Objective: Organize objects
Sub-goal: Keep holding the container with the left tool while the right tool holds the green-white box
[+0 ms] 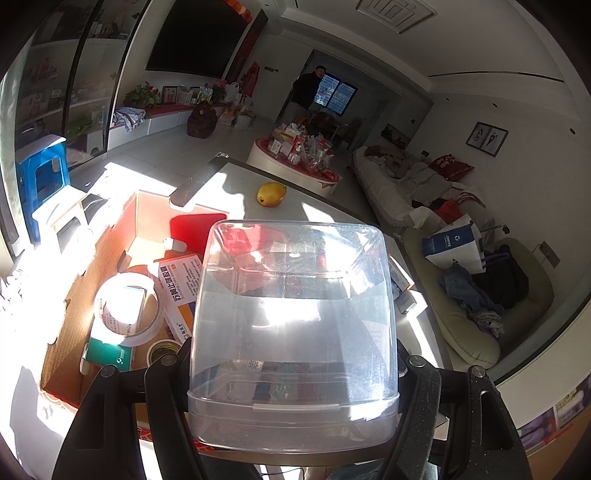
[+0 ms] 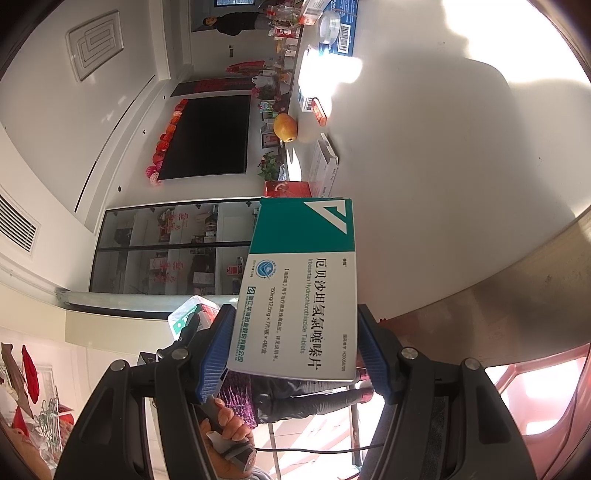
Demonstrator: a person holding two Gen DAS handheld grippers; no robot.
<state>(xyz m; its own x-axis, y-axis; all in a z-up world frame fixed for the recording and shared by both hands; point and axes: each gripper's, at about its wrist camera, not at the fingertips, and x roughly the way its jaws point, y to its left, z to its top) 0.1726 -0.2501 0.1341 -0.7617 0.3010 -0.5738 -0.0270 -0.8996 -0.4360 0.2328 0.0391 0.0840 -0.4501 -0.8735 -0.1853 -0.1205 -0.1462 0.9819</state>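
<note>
clear plastic tub (image 1: 291,332) clamped in left gripper (image 1: 291,373), prob empty; teal/white med box (image 2: 299,295) pinched by right gripper (image 2: 291,347).

A dark television (image 1: 195,33) hangs above a bench, near a blue stool (image 1: 42,177).

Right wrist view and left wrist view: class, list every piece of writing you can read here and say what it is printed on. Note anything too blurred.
"厄贝沙坦氢氯噻嗪片" on the green and white medicine box held in the right gripper.
"Irbesartan Hydrochlorothiazide Tablets" on the same box.
"150mg/12.5mg" on the same box; the rest of that line is too small.
Orange and white box in the cardboard box: large characters, too blurred.
Clear plastic container in the left gripper: no text.
</note>
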